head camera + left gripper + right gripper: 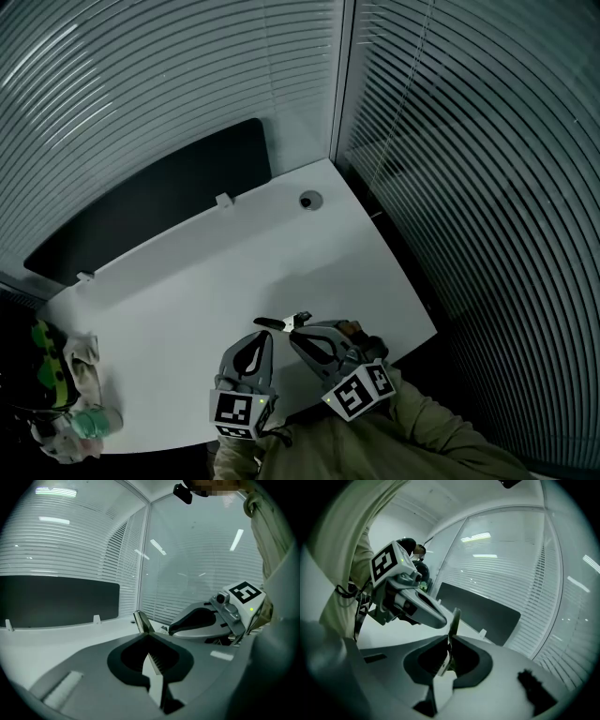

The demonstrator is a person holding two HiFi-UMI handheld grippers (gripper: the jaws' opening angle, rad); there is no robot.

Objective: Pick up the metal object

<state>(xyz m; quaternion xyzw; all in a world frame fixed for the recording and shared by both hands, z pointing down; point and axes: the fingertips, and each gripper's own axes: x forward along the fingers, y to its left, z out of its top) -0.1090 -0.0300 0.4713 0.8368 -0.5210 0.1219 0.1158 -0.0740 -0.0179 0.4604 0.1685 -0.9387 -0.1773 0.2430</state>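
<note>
The metal object (281, 323) is a thin, flat strip held just above the white desk (216, 281) near its front edge. My left gripper (264, 336) is shut on one end of it. In the left gripper view the strip (142, 621) sticks up out of the closed tips. My right gripper (294, 331) comes in from the right and is shut on the same strip. In the right gripper view the strip (453, 619) stands up between the closed jaws. The two grippers' tips nearly touch.
A round cable hole (310, 201) sits at the desk's far corner, with a black panel (150, 202) along the back edge. A crumpled cloth (82, 367) and a small bottle (97, 421) lie at the left end. Blinds cover the walls behind and to the right.
</note>
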